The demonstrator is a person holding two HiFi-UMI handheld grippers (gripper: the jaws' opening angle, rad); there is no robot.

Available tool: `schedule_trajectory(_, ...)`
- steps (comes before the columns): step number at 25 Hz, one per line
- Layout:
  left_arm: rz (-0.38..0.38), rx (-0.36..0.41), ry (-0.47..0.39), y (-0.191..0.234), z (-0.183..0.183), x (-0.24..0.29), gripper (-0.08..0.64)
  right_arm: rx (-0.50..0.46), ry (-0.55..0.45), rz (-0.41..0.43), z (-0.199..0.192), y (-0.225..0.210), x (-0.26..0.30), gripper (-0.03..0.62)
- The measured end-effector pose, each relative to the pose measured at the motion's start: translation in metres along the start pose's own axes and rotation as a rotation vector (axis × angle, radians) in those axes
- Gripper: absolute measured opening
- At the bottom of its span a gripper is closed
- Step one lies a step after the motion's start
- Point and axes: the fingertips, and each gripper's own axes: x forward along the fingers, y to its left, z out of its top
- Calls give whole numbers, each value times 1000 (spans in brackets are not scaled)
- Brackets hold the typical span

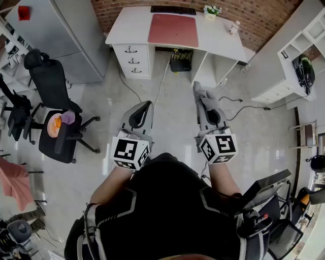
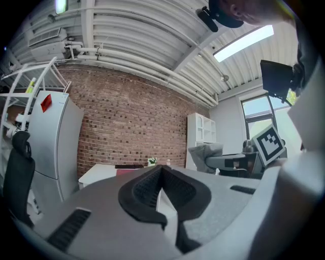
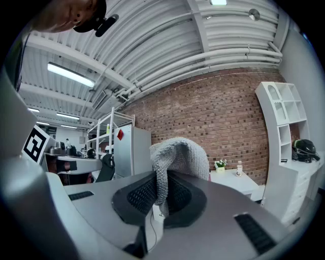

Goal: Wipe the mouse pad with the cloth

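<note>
One white desk (image 1: 223, 40) stands well ahead of both my grippers, against the brick wall, and the red mouse pad (image 1: 173, 29) lies on it, ahead of the gap between the grippers. Nothing has touched it yet; by my reckoning the wiping has not begun and I first have to close the distance.

My left gripper (image 1: 143, 109) has its jaws together with nothing between them. My right gripper (image 1: 207, 109) is clamped on the grey cloth (image 1: 202, 94), which bunches up over the jaw tips and flops forward.

What worries me is the grip: only a fold of the cloth seems pinched, so dragging it over the pad could pull it free or roll it into a lump that wipes little. A keyboard (image 1: 172, 9) sits just beyond the pad, and a small plant (image 1: 212, 10) and a bottle (image 1: 234, 27) stand ahead and to the right of my right gripper, so a wide stroke could knock them.

The head view alone shows the whole pad and the floor between. The left gripper view catches only a red sliver above its jaws; in the right gripper view the cloth hides the pad, though the knit texture and pinch are plain there.
</note>
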Motion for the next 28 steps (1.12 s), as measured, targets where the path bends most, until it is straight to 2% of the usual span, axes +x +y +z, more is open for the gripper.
schedule_trajectory(6,-30,-2,3,-2,-1,-6,2,9,5,-10,-1,1,1,28)
schedule_trajectory(14,4,-3,2,25,-1,-17,2,13,-12,-19,2,20,9,29)
schedule_trajectory(21,7,6,11,52,-5,-25,2,17,-12,-7,3,44,30,29)
schedule_trajectory(28,-9,-20,30,76,-16,-24,2,4,10,16,-2,67,56,29)
